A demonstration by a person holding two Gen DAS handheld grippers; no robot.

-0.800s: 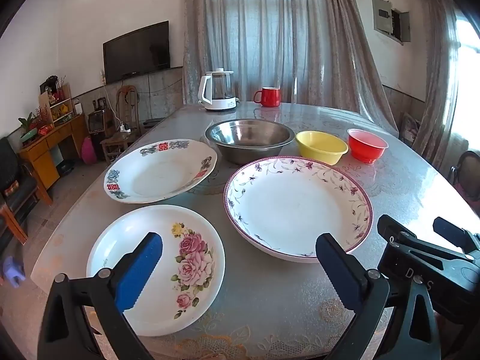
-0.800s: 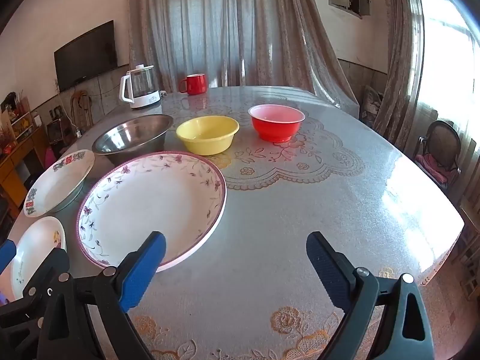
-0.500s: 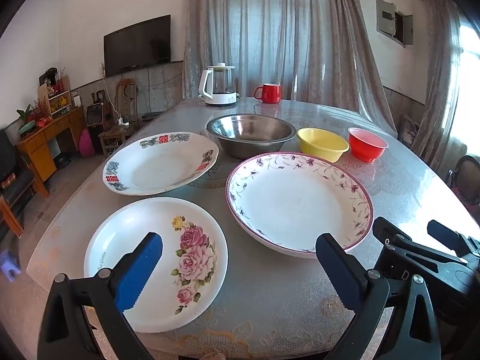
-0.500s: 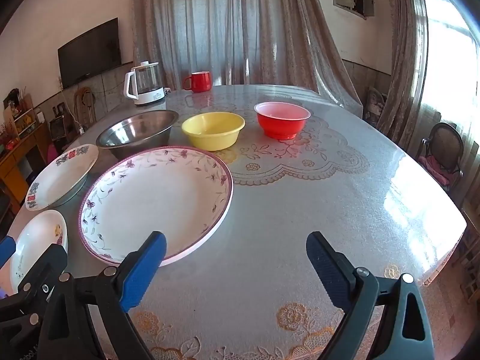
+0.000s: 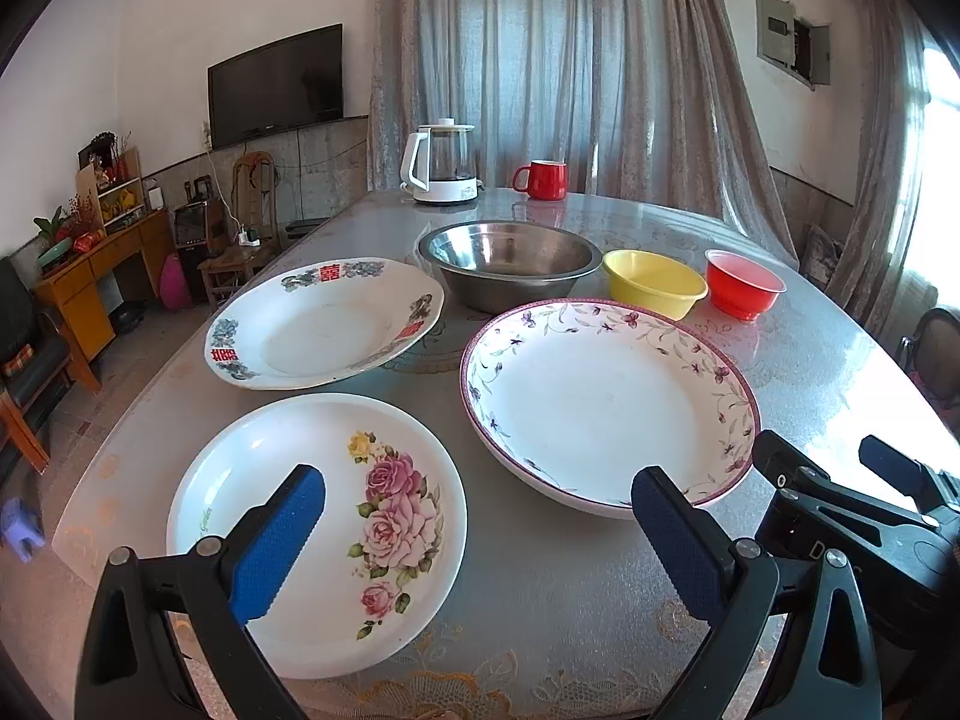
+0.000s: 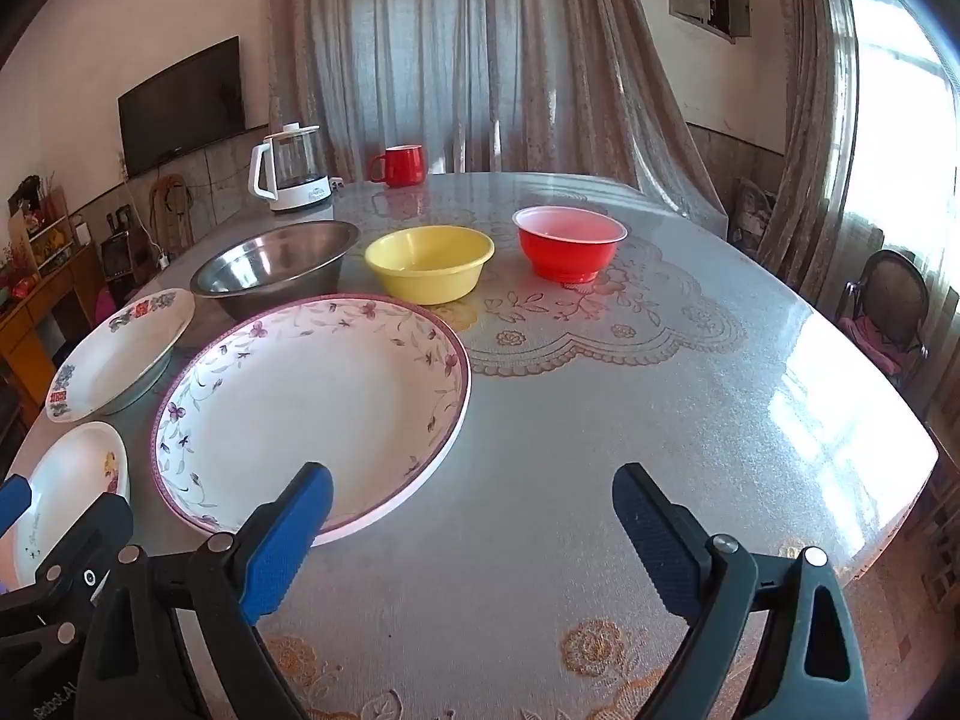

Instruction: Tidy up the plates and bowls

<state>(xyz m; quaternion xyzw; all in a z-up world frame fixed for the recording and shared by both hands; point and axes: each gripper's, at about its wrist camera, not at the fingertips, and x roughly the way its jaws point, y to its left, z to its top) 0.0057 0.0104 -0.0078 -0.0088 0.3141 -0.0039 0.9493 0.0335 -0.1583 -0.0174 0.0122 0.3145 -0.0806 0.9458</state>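
Left hand-held gripper (image 5: 477, 531) view alone shows whole rose plate (image 5: 318, 531).

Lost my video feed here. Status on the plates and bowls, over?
Both hand-held grippers open, empty: left, right. Three plates and three bowls sit separate on table, none stacked. Nothing in the way.

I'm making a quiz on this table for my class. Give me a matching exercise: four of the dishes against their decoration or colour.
Column one:
1. nearest plate
2. largest plate
3. left far plate
4. middle bowl

Column two:
A. plain yellow
B. pink roses
C. purple flower vine rim
D. red characters and blue flowers on rim

Pairs: 1-B, 2-C, 3-D, 4-A
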